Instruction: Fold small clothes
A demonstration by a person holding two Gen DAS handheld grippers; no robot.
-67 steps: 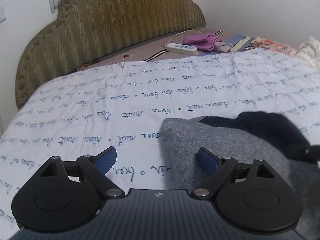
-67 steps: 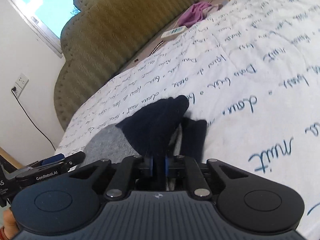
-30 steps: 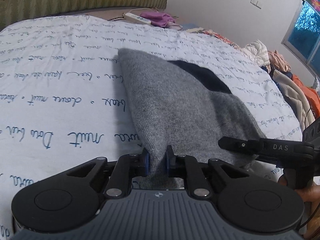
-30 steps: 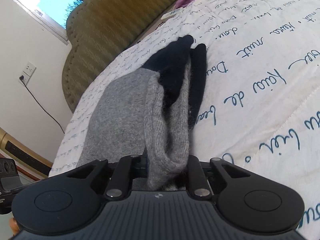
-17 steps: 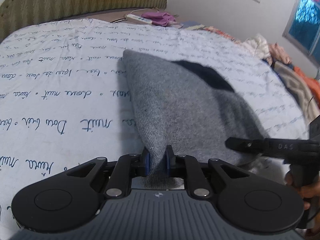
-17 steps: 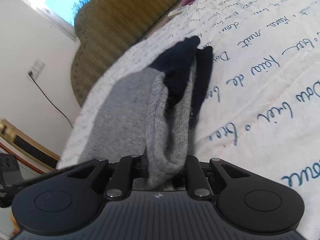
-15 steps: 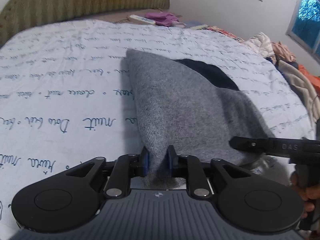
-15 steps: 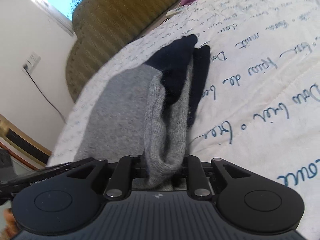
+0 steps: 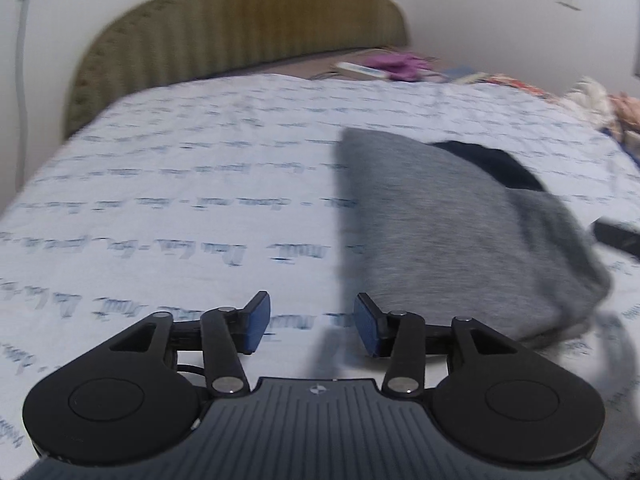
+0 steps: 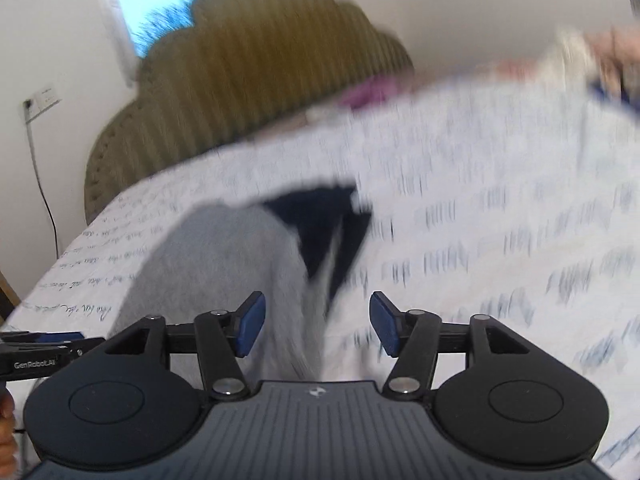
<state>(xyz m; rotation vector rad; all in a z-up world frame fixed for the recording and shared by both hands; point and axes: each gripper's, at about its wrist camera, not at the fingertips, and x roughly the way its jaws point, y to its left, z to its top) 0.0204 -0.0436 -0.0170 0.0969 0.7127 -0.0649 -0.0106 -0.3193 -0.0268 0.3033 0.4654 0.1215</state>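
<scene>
A grey knit garment with a dark navy part [image 9: 452, 216] lies folded on the white bedspread with blue script [image 9: 180, 208]. In the left wrist view it lies ahead and to the right of my left gripper [image 9: 311, 326], which is open and empty, just off the garment's near left edge. In the right wrist view the garment [image 10: 224, 256] lies ahead and to the left, its near end between the blue pads of my right gripper [image 10: 318, 326], which is open. Both views are blurred by motion.
An olive padded headboard [image 9: 248, 28] stands at the far end of the bed. A purple cloth [image 9: 400, 62] and a white power strip [image 9: 360, 70] lie near it. A clothes pile [image 9: 608, 100] sits at the far right. The other gripper's tip [image 10: 40, 346] shows at left.
Both grippers have opened and let go of the grey garment, which now lies on the bedspread. Both have swung away, the left one to the left of the garment.
</scene>
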